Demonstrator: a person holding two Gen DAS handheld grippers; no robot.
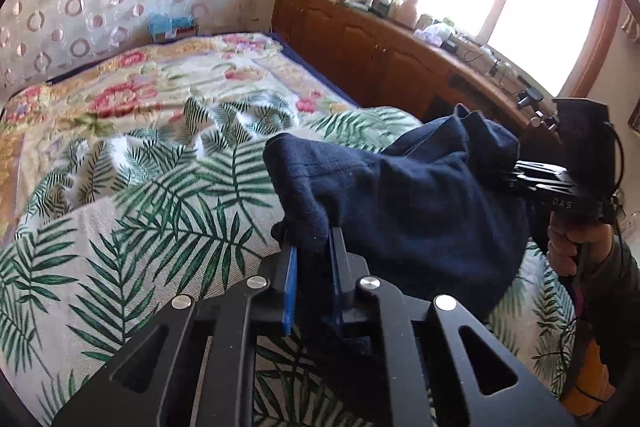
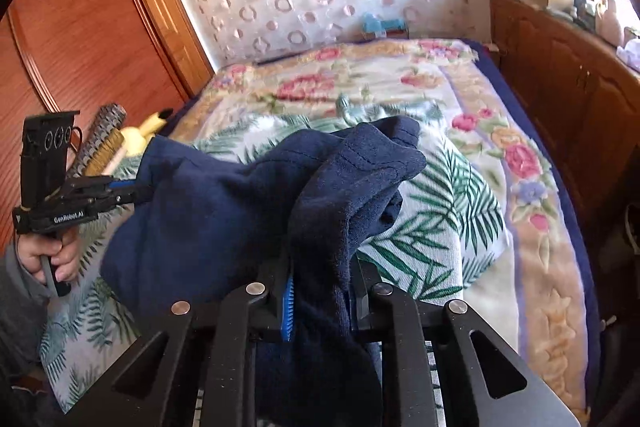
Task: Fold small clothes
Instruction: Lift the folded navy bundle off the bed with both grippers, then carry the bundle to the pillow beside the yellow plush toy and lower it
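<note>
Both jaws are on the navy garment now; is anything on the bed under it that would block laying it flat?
Nothing visible does. The navy garment hangs between the left gripper and right gripper over bare palm-print bedspread.

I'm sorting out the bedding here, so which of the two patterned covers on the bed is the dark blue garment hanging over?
The fern leaf cover, white with green fronds, nearest both grippers. The dark blue garment hangs over it; the floral cover, pink flowers, lies further back toward the wall.

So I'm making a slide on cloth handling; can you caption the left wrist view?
Left tool shut on a navy garment, its far side held by the right tool above a leaf-print bedspread.
</note>
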